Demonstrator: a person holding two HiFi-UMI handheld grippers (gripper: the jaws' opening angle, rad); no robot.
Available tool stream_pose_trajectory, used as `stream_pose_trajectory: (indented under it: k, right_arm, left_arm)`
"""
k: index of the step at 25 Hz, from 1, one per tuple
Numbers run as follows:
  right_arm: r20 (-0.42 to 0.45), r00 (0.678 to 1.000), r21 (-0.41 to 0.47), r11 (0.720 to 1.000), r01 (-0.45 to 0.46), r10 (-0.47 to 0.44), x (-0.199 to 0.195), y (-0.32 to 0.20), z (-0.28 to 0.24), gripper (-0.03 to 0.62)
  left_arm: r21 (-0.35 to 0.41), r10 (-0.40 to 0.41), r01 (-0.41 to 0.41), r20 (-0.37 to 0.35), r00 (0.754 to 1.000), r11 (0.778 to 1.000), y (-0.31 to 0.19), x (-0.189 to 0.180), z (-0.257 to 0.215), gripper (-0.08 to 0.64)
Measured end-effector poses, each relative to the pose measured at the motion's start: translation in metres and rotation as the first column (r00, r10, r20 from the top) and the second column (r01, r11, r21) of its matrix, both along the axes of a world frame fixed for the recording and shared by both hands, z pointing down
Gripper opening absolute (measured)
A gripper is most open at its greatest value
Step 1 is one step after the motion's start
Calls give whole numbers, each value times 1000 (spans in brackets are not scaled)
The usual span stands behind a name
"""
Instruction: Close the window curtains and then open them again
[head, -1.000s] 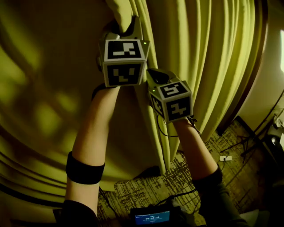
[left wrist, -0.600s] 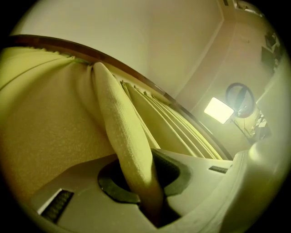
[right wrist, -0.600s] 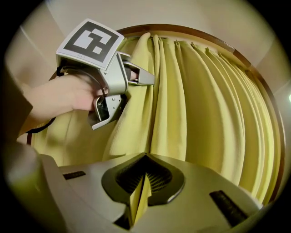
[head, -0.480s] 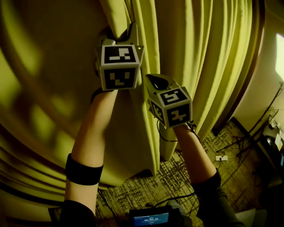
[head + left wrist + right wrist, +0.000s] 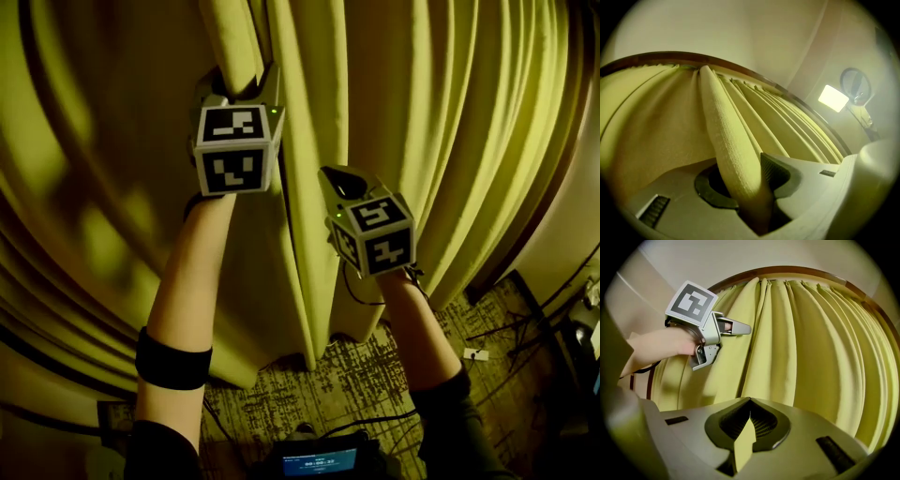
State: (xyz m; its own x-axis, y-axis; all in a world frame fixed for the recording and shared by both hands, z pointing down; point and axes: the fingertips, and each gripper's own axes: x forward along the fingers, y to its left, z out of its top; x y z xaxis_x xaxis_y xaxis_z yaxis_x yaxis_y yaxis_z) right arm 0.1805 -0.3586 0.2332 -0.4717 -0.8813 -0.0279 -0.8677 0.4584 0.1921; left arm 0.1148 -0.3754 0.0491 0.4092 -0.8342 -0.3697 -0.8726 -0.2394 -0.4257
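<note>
The yellow curtain [image 5: 450,141] hangs in deep pleats ahead. The left hand-held gripper [image 5: 740,185] has just been opening and stands spread around a thick fold; the right hand-held gripper [image 5: 749,423] pinches a thin edge. The cloth looks soft and light, probably best gripped at a bunched leading fold.

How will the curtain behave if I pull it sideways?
Probably floppy: the curtain hangs in soft folds, and its edge pinches flat in the right tongs. Likely heavyish, since it reaches the floor. The woven texture should resist slipping.
</note>
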Motion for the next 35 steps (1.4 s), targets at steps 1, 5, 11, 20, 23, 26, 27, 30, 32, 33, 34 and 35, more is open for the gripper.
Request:
stream_pose_trajectory:
  k: [1,5,11,20,23,26,27,30,32,33,34,35]
  right_arm:
    - [2,1000,-6,1000,11,-11,3,5,3,14]
    - [8,998,-28,998,62,-62,5,17,18,14]
    - [30,993,-60,991,120,-118,19,38,48,14]
    - [65,981,-162,968,193,-185,32,79,120,14]
    - [66,982,-213,958,190,-179,29,99,151,14]
    - [40,988,-248,956,155,-149,32,117,184,14]
    - [32,990,-262,955,141,-138,31,124,194,14]
    - [14,994,-314,943,111,-112,20,149,223,14]
    - [-7,994,-341,935,100,-109,12,164,242,14]
    - [-19,994,-352,931,95,-109,8,171,250,14]
    - [-29,994,-362,928,90,-108,3,178,258,14]
    - [-37,994,-373,924,85,-107,-2,186,266,14]
  left_arm:
    - [-3,-20,20,-7,1000,1000,5,-4,1,156]
    - [-19,-109,109,-15,994,994,18,-24,9,167]
    - [-49,-246,247,15,969,968,50,-59,59,169]
    - [-271,-308,294,-11,951,917,141,-91,195,169]
    - [-358,-288,250,-54,956,900,166,-100,242,169]
    - [-432,-264,203,-85,961,878,188,-111,284,169]
    - [-459,-257,187,-94,962,869,195,-115,299,167]
    - [-536,-243,151,-105,964,830,217,-134,344,167]
    - [-578,-245,136,-115,963,805,228,-147,370,159]
    - [-597,-248,128,-123,961,792,232,-154,382,144]
    - [-614,-252,123,-128,959,780,238,-162,394,138]
    - [-629,-257,121,-130,958,768,243,-169,405,129]
